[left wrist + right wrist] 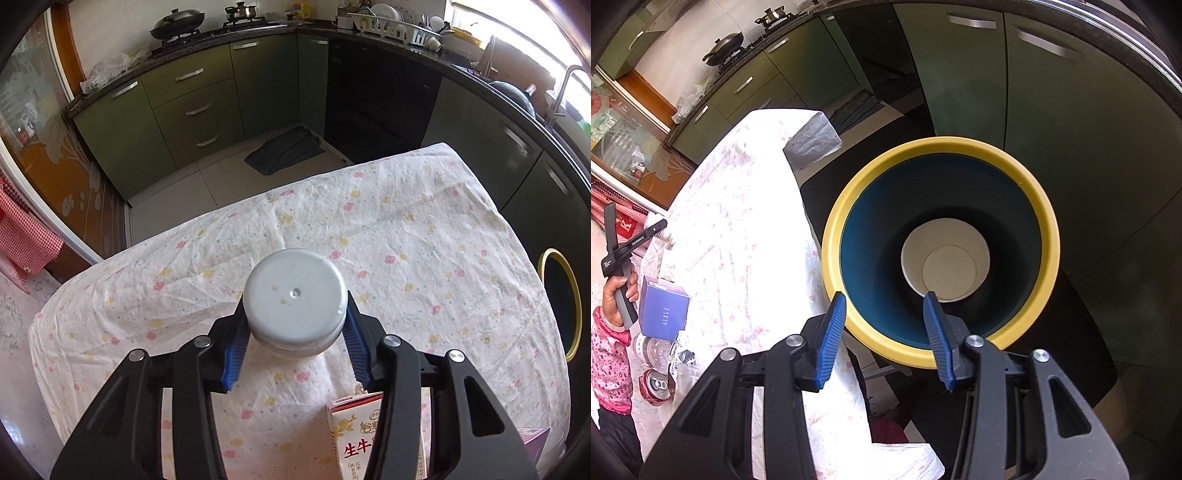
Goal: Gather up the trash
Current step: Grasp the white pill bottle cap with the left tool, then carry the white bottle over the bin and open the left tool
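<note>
A white-capped bottle (295,301) is being gripped by the left gripper (295,325), while the right gripper (884,310), parted and empty, is being held over the yellow-rimmed bin (1049,221), where the bottle probably needs carrying.

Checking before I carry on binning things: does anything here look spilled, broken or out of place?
Nothing spilled or broken. The tablecloth is wrinkled. The left claw grips a white-capped bottle; the right claw is open over the bin, where a paper cup sits upright.

Black gripper (884,325) frames, blue ribbed jaws, silver screws, pink floral sleeve (609,365).
</note>
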A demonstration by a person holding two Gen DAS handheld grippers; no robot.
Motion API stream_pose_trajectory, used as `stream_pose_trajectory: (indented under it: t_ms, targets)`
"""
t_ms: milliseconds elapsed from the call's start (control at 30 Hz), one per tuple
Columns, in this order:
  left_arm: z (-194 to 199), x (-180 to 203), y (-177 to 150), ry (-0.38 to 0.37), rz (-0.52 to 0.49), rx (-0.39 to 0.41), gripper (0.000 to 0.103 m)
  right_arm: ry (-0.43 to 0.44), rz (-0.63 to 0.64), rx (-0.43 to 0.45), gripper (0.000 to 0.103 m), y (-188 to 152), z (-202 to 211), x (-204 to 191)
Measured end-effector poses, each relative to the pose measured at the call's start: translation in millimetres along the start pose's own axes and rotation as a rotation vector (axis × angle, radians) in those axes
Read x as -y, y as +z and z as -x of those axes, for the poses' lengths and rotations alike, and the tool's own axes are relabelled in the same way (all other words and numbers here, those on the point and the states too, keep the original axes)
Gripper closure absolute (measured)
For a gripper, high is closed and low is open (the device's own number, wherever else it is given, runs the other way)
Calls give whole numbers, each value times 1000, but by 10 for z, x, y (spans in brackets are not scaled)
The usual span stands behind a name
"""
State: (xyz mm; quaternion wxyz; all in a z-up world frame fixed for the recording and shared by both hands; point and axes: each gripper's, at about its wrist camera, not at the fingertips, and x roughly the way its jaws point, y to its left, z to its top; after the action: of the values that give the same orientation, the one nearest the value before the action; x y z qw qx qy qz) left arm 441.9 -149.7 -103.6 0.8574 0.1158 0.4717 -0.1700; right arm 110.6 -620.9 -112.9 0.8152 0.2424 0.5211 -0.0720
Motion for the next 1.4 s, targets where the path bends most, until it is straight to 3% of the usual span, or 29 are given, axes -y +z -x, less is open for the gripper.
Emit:
stream_pose_trajectory:
  t_ms: [133, 233, 400, 533, 800, 967, 1100, 1167, 1300, 1400]
  targets:
    - [317, 98, -12, 11, -35, 41, 56, 12, 5, 23, 61, -17, 74, -17]
    - [692, 352, -25, -38, -81, 67, 56, 1, 16, 54, 61, -69, 172, -17]
    - [1276, 1126, -82, -190, -187, 100, 56, -18, 6, 112, 61, -286, 383, 120]
    - [1492, 1958, -94, -310, -308, 100, 56, -33, -23, 144, 61, -535, 551, 335]
    - [1068, 3635, -138, -432, -481, -55, 56, -58, -87, 194, 61, -971, 813, 838]
    - [613, 4324, -204, -406, -534, -94, 56, -57, -123, 202, 61, -1147, 836, 1088]
    - [316, 4608, -175, -368, -535, -113, 52, -46, -150, 190, 53, -1239, 779, 1256]
    - [306, 4667, -138, -356, -533, -98, 35, -45, -157, 183, 53, -1243, 731, 1302]
    - [505, 4526, -16, -396, -477, -58, 33, -32, -150, 174, 53, -1220, 650, 1281]
    - [863, 4198, 34, -427, -449, 3, 29, -18, -123, 168, 53, -1195, 595, 1162]
